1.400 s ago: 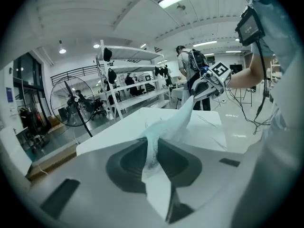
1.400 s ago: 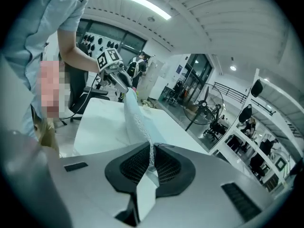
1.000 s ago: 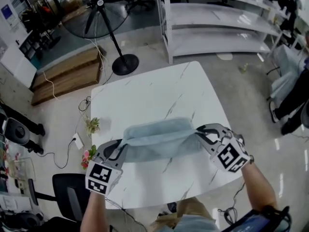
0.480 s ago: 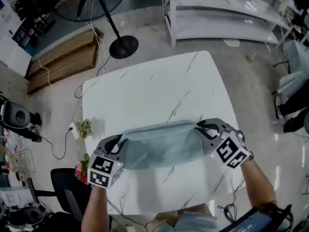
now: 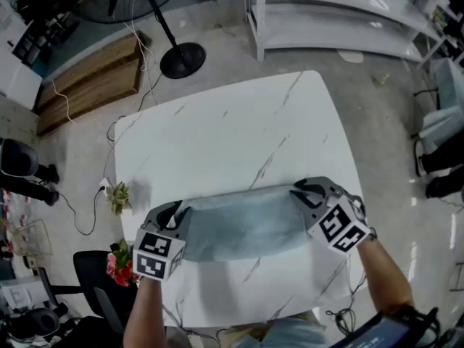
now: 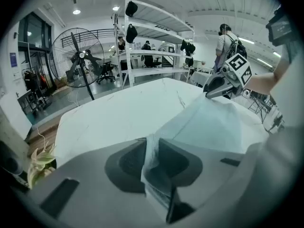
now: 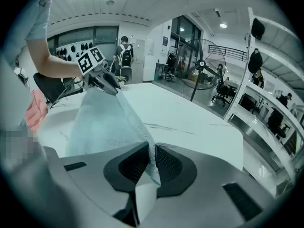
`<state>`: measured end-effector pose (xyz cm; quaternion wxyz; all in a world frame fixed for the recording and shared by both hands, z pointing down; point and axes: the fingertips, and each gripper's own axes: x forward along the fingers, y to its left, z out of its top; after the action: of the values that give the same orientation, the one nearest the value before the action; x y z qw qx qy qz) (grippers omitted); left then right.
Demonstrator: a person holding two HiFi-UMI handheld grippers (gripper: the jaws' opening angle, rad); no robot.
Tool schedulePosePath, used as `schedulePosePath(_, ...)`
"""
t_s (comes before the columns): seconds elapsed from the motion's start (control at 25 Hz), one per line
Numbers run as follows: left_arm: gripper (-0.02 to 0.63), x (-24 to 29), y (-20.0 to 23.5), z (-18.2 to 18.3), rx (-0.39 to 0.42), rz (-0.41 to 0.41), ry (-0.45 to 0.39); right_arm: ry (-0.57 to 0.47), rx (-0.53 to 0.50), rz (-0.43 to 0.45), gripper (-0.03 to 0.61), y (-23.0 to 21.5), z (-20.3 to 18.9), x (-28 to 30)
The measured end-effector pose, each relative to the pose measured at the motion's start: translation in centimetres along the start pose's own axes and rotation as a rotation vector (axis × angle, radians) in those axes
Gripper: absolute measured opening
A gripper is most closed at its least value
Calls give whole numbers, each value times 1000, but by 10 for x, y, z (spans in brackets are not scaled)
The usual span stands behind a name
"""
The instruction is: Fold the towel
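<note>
A light blue-grey towel (image 5: 239, 223) is stretched in a band across the near half of the white marble table (image 5: 232, 129). My left gripper (image 5: 178, 214) grips its left end and my right gripper (image 5: 299, 193) its right end. In the left gripper view the towel's edge (image 6: 151, 158) stands bunched between the dark pads, and the cloth (image 6: 209, 122) runs off to the right gripper (image 6: 221, 85). In the right gripper view the pads (image 7: 167, 163) pinch a thin fold, and the towel (image 7: 104, 122) rises to the left gripper (image 7: 102, 80). Both pairs of jaws have just been opening slightly, with towel still between them.
A standing fan's base (image 5: 181, 60) and wooden pallets (image 5: 87, 85) lie on the floor beyond the table. White shelving (image 5: 341, 20) stands at the back right. A small plant (image 5: 118, 196), pink flowers (image 5: 119, 256) and a black chair (image 5: 98, 292) sit off the table's left edge.
Both grippers have come down and slightly nearer with the towel. It sagged in an arch between them before; now it spreads flatter and lower over the table.
</note>
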<state>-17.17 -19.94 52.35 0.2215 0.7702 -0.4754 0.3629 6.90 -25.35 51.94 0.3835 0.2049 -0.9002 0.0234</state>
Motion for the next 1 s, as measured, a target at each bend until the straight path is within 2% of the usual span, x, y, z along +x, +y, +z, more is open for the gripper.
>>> schedulePosePath(0.24,87,7,2,0,-47,6,-16,67,-55,-32,55,0,-11,13)
schedulePosePath(0.32,134,2,7,6,-59,22,-48,57,-15,-27,61,-1,-9,14)
schedulePosePath(0.44,259,-12,11,13,-55,34,-81,-3,105,15,103,-3,-2,6)
schedulePosePath(0.56,293,-30,15,18,-61,67,-113,-75,173,13,172,-11,11,-8)
schedulePosePath(0.64,296,-45,22,25,-85,111,-154,-121,166,-36,168,-18,23,-19)
schedulePosePath(0.72,263,-59,20,34,-98,120,-204,-145,103,-57,94,-14,36,-29)
schedulePosePath(0.8,153,-63,3,42,-79,65,-228,-159,46,-14,38,3,46,-30)
schedulePosePath(0.92,77,-46,-33,38,-3,-44,-191,-134,-16,75,28,34,45,-16)
schedulePosePath(1.0,71,-29,-39,27,50,-51,-160,-94,-39,87,28,41,36,-1)
